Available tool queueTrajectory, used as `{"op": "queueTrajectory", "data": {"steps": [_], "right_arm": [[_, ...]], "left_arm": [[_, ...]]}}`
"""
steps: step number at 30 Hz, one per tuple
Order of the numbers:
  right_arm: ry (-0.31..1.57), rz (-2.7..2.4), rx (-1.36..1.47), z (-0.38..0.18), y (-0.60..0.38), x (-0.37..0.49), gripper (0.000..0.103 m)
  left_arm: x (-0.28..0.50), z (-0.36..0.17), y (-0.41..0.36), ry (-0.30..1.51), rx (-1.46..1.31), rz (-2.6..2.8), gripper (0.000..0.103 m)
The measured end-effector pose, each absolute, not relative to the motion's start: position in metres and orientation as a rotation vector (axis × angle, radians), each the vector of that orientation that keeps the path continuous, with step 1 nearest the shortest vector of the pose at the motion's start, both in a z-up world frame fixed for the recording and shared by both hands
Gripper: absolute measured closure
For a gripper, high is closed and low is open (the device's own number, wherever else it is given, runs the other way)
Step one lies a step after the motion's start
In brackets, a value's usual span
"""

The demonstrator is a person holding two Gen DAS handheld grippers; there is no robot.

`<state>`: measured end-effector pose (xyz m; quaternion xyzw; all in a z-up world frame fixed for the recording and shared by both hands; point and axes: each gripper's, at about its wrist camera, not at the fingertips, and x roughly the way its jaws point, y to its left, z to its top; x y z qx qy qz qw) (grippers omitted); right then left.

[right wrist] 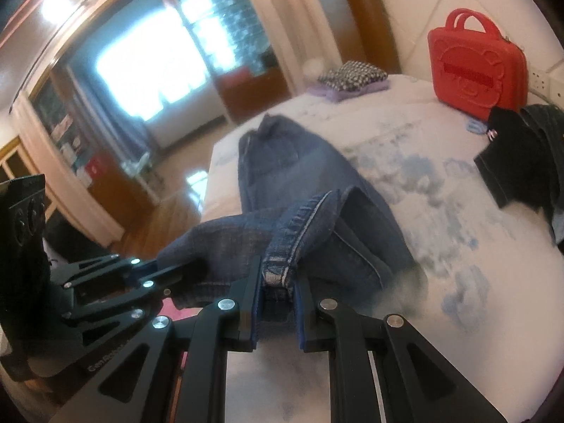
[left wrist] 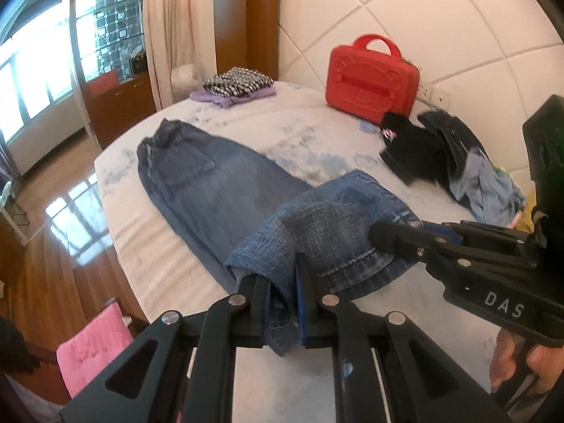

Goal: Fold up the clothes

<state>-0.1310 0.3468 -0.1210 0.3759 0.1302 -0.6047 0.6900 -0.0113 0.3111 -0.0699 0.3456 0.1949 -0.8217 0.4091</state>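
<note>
A pair of blue jeans (left wrist: 211, 183) lies lengthwise on the white bed (left wrist: 148, 246), waistband at the far end. Its leg hems are lifted toward me and bent back over the legs. My left gripper (left wrist: 282, 282) is shut on the left part of the hem. My right gripper (right wrist: 278, 282) is shut on the right part of the hem (right wrist: 282, 246). The right gripper also shows in the left wrist view (left wrist: 377, 232), clamped on the hem's right corner. The left gripper also shows in the right wrist view (right wrist: 158, 268), clamped on the hem's left side.
A red case (left wrist: 370, 77) stands at the bed's far side by the padded wall. A folded checkered and purple stack (left wrist: 236, 86) lies at the far corner. A heap of dark and light blue clothes (left wrist: 451, 162) lies at right. A pink cushion (left wrist: 95, 349) sits below the bed's left edge.
</note>
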Motion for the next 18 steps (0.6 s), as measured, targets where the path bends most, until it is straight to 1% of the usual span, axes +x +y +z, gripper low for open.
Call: {"op": "queueTrajectory", "data": {"steps": [8,18], "right_arm": [[0.283,-1.298,0.774,-0.103,0.266,-0.137,0.088],[0.301,-1.208,0.753,-0.1,0.166,-0.135,0.088]], "left_arm": [[-0.024,-0.062,0.236,0.445,0.845,-2.004,0.092],[-0.017,-0.063,0.14,0.457,0.823,-1.949,0.092]]}}
